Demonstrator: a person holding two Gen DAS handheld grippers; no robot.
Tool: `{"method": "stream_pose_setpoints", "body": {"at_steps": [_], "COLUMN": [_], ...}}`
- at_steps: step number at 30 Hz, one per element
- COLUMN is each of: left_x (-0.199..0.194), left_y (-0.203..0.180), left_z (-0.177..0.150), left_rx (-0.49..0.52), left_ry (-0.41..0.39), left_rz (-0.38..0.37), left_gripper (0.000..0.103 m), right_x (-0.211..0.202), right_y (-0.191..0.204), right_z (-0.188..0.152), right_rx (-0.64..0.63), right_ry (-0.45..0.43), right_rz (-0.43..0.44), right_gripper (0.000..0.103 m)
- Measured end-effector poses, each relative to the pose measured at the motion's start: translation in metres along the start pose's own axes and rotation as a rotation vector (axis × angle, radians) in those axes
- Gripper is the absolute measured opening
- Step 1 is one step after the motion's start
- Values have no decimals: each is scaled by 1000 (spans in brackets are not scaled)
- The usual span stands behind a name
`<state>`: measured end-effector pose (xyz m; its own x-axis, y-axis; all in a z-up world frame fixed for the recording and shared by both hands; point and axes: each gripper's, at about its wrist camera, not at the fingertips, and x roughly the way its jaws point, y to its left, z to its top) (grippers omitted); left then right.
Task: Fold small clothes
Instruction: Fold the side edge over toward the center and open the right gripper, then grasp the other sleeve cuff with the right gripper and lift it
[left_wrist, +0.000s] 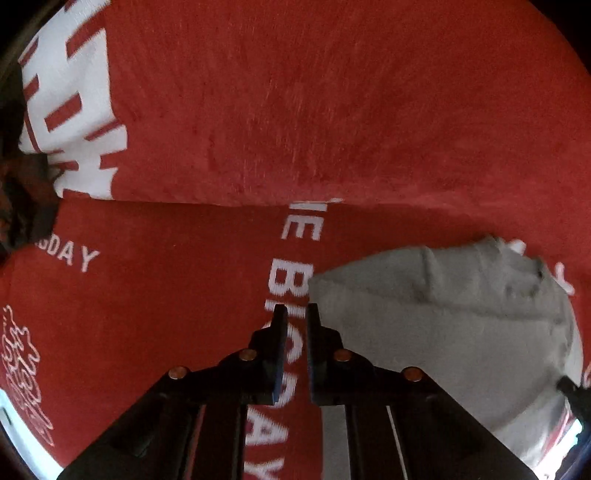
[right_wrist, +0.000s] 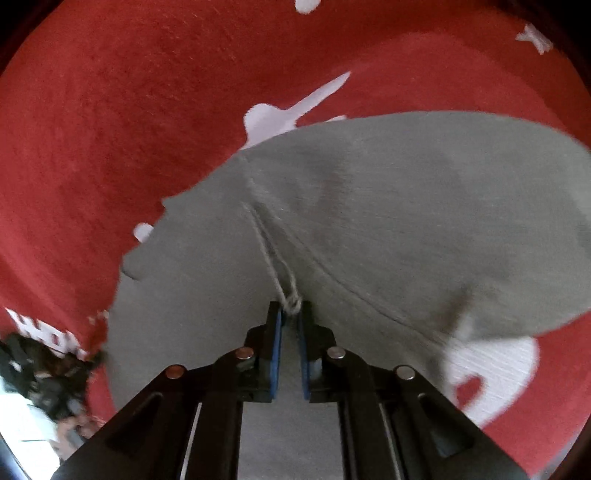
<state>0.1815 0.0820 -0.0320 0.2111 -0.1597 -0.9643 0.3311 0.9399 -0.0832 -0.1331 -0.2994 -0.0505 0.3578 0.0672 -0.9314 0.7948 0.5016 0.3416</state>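
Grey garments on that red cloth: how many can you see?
1: the grey garment lies on the red cloth, pinched by the right gripper. Others may lie outside the views.

Grey garment (right_wrist: 369, 221) on red cloth (left_wrist: 332, 110)

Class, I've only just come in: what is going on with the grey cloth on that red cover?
A person is working with a pair of tongs in each hand, folding a small grey garment that lies on a red printed cover. The right tongs are shut on a pinch of the garment along its stitched seam. The left tongs are nearly shut at the garment's edge; whether they grip cloth there is unclear. The fold is not finished.
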Motion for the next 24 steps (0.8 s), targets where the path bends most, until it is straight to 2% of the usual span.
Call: {"method": "stream_pose_setpoints", "body": {"at_steps": [4, 8, 10, 13, 14, 15, 17, 19, 22, 24], "left_x": [-32, -37, -26, 0, 2, -2, -5, -9, -16, -20], "left_y": [-14, -39, -49, -53, -49, -44, -37, -32, -28, -25], "left_z": [-25, -52, -66, -85, -90, -91, -92, -94, -95, -97], "left_rx": [74, 148, 176, 180, 168, 148, 130, 138, 153, 136], "left_ry": [6, 52, 84, 123, 107, 86, 96, 103, 114, 117], "left_rz": [-99, -166, -152, -87, -103, -125, -127, -105, -36, -51], "left_gripper": [10, 10, 10, 10, 10, 10, 10, 10, 10, 10], "right_x": [-13, -12, -3, 15, 24, 26, 23, 20, 11, 2], "right_y": [9, 43, 58, 68, 67, 65, 59, 50, 26, 17], "right_z": [-6, -11, -12, -12, -13, -14, -15, -17, -19, -23], "right_rx": [-37, -155, -188, -207, -214, -216, -218, -224, -128, -106], "right_ry": [6, -5, 6, 23, 42, 49, 40, 40, 55, 57], "right_rz": [39, 76, 84, 73, 51, 47, 63, -8, 30, 30], "right_gripper": [12, 12, 12, 12, 12, 12, 11, 12, 12, 13]}}
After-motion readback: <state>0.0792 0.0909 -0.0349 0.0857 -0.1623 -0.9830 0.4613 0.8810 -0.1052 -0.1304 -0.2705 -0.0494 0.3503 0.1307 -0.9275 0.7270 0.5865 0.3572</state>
